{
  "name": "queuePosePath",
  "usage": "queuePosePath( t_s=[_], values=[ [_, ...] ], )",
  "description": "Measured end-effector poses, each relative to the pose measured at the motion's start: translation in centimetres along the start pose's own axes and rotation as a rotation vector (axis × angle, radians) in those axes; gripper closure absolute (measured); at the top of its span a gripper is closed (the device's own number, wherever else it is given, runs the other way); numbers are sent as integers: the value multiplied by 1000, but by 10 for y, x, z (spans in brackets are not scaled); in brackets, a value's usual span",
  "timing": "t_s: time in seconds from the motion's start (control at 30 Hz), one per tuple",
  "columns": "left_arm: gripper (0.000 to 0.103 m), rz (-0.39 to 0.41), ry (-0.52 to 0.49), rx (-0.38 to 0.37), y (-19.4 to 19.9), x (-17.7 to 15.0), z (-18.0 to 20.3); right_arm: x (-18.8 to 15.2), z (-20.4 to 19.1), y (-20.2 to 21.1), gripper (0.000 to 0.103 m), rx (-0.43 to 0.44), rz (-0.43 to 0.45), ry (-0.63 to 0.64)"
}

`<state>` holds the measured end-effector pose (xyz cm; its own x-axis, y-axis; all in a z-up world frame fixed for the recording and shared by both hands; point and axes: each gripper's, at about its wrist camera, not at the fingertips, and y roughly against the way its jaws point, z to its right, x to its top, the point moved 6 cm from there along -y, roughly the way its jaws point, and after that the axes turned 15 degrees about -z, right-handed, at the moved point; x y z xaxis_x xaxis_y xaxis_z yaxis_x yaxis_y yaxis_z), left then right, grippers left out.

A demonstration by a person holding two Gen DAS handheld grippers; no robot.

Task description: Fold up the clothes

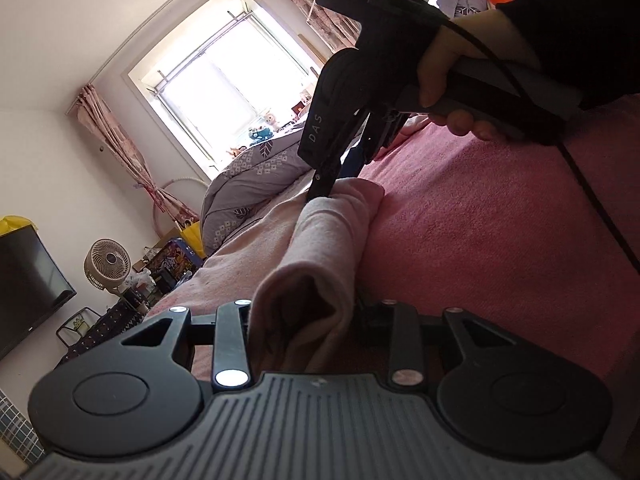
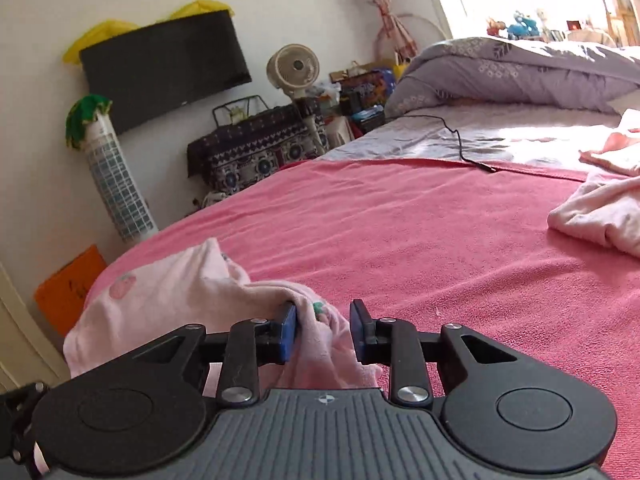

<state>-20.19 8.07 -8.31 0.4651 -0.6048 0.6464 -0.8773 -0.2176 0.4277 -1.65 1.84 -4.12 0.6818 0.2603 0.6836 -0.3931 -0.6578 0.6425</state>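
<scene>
A pale pink garment [image 1: 320,248] lies rolled lengthwise on the pink bed cover [image 1: 500,220]. In the left wrist view its near end bunches up between the fingers of my left gripper [image 1: 304,316], which is shut on it. My right gripper [image 1: 332,188], held by a hand [image 1: 452,80] in a black sleeve, points its tips down onto the far end. In the right wrist view the right gripper [image 2: 324,332] stands open. The strawberry-print pink cloth [image 2: 160,292] lies loose between its blue pads [image 2: 289,332], touching the left one.
Another crumpled pink garment [image 2: 592,216] lies at the right of the bed, with a black cable [image 2: 460,144] behind it. A lilac quilt [image 2: 520,72] is piled at the far end. Beside the bed stand a fan [image 2: 294,68], a wall TV [image 2: 164,68] and clutter.
</scene>
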Motion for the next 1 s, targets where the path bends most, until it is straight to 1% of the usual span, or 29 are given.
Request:
queuePosePath(
  t_s=[0.03, 0.13, 0.2, 0.23, 0.3, 0.33, 0.37, 0.4, 0.43, 0.47, 0.5, 0.57, 0.6, 0.63, 0.67, 0.73, 0.77, 0.83, 0.87, 0.9, 0.97, 1.0],
  values=[
    [63, 1, 2, -1, 1, -1, 0, 0, 1, 0, 74, 8, 4, -11],
    [63, 2, 18, -38, 12, -7, -4, -2, 3, 5, 68, 10, 8, -26],
    [59, 4, 59, -99, 24, -13, -13, -2, 7, 11, 67, 31, 14, -48],
    [49, 3, 116, -136, 29, -16, -25, -1, 6, 16, 67, 32, 20, -49],
    [47, 0, 229, -210, 39, -22, -48, 1, -4, 28, 67, 7, 39, 6],
    [43, -1, 291, -211, 39, -23, -62, 4, -14, 36, 66, -13, 61, 62],
    [34, 0, 358, -209, 38, -24, -79, 7, -23, 44, 62, -18, 89, 104],
    [31, 12, 414, -209, 37, -25, -92, 12, -29, 51, 59, -6, 123, 128],
    [30, 24, 467, -209, 35, -25, -104, 18, -32, 58, 51, 19, 156, 127],
    [30, 36, 491, -212, 33, -23, -110, 23, -35, 64, 46, 44, 190, 126],
    [30, 49, 513, -217, 31, -20, -117, 27, -38, 69, 46, 63, 217, 128],
    [31, 80, 508, -256, 33, -18, -115, 31, -48, 64, 46, 33, 212, 172],
    [30, 87, 495, -300, 36, -20, -109, 32, -52, 60, 46, 17, 205, 197],
    [29, 83, 475, -361, 39, -24, -101, 28, -58, 52, 46, 3, 179, 234],
    [29, 61, 453, -441, 45, -32, -87, 21, -65, 39, 44, -11, 139, 285],
    [28, -11, 451, -563, 42, -46, -65, 8, -70, 14, 39, -58, 68, 365],
    [28, -37, 434, -587, 42, -52, -57, -1, -67, -2, 37, -118, 21, 397],
    [28, -67, 404, -607, 45, -60, -51, -8, -55, -16, 35, -142, -24, 351],
    [28, -59, 426, -603, 47, -64, -60, -11, -49, -20, 35, -149, -42, 323],
    [28, -34, 497, -603, 47, -65, -79, -7, -46, -13, 35, -126, -36, 280],
    [27, 17, 639, -600, 45, -69, -116, 1, -40, 6, 33, -80, 11, 211],
    [26, 43, 711, -598, 45, -71, -135, 5, -36, 19, 33, -32, 48, 176]
  ],
)
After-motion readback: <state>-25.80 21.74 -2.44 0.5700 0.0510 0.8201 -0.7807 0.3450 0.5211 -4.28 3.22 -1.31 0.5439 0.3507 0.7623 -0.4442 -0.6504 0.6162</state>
